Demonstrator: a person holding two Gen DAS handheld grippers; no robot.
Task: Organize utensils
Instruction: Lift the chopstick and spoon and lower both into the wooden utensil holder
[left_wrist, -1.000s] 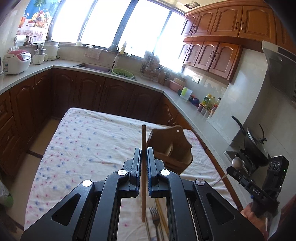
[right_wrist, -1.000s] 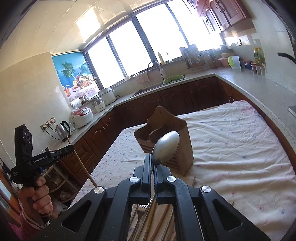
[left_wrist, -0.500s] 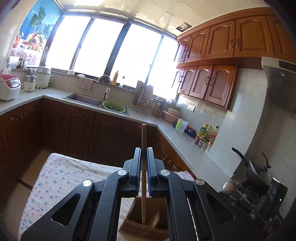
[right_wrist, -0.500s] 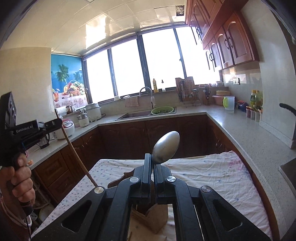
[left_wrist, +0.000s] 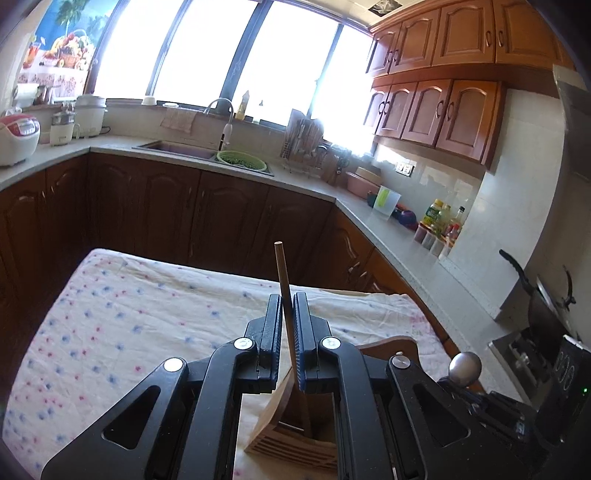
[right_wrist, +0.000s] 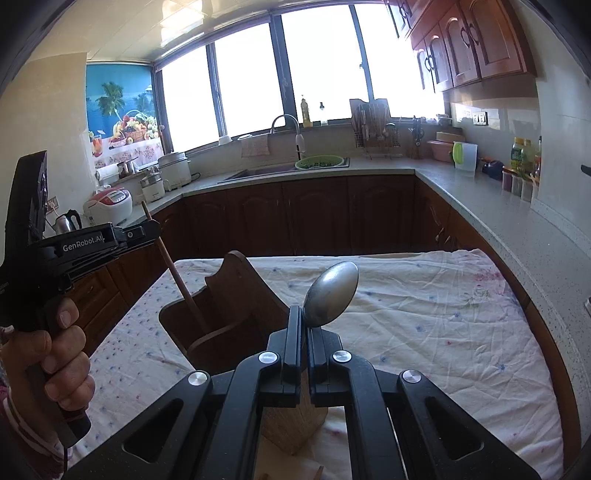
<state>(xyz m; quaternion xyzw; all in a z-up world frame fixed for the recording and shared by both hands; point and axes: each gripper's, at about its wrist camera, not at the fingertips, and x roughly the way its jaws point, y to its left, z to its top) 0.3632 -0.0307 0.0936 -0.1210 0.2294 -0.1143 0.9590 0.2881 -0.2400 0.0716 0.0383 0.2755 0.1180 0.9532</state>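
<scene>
Holding utensils over the wooden utensil holder (right_wrist: 236, 314).
Your left hand-held gripper (left_wrist: 287, 314) clamps a wooden chopstick (left_wrist: 283, 280); your right hand-held gripper (right_wrist: 303, 332) clamps a metal spoon (right_wrist: 332, 293).

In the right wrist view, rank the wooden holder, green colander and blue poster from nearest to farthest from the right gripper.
1. Wooden holder, just ahead, slightly left of the right gripper.
2. Green colander, by the sink, straight ahead.
3. Blue poster, far left wall.

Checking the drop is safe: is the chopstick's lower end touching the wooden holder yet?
Cannot tell. In the right wrist view the chopstick dips behind the wooden holder's rim, hiding its tip.
</scene>
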